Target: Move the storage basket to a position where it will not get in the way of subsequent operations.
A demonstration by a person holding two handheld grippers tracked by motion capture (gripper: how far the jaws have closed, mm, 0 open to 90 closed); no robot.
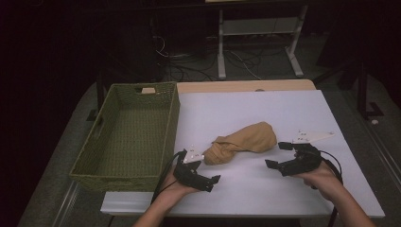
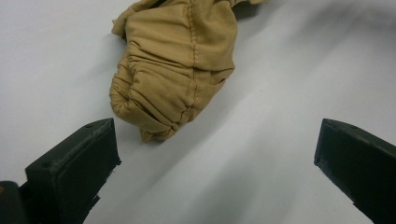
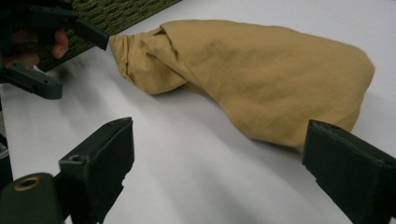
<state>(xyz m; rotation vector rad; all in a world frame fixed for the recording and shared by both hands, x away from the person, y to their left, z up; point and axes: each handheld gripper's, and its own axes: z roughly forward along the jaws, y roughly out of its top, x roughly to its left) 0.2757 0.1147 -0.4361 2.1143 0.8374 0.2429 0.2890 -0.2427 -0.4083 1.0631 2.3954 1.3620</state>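
Work in hand: you are getting a tan cloth bundle (image 1: 243, 141) off the white bench (image 1: 283, 109), likely into the green woven basket (image 1: 168, 120) at the left; that is my read from the layout.
Progress: early. Bundle lies on the bench, ungripped. Basket looks empty. Grasp, lift, carry and drop are all left.
Cloth: rolled and bunched, one gathered, puckered end towards the basket, the fatter end towards the right side. It sits near the bench's middle, just beside the basket's right wall, not touching it as far as I can tell.
Left gripper (image 1: 208, 174): your jaws stand wide apart, nothing between them. Left gripper view puts the gathered end (image 2: 159, 98) just ahead, nearer the left jaw, apart from both.
Right gripper (image 1: 276, 155): jaws apart, empty. Right gripper view shows the fat end (image 3: 299, 79) ahead, nearer the right jaw, with bare bench between.
Gap: both grippers are near the bundle, one on either side, neither touching.
Next, by judgement: close in on both ends before you clamp.
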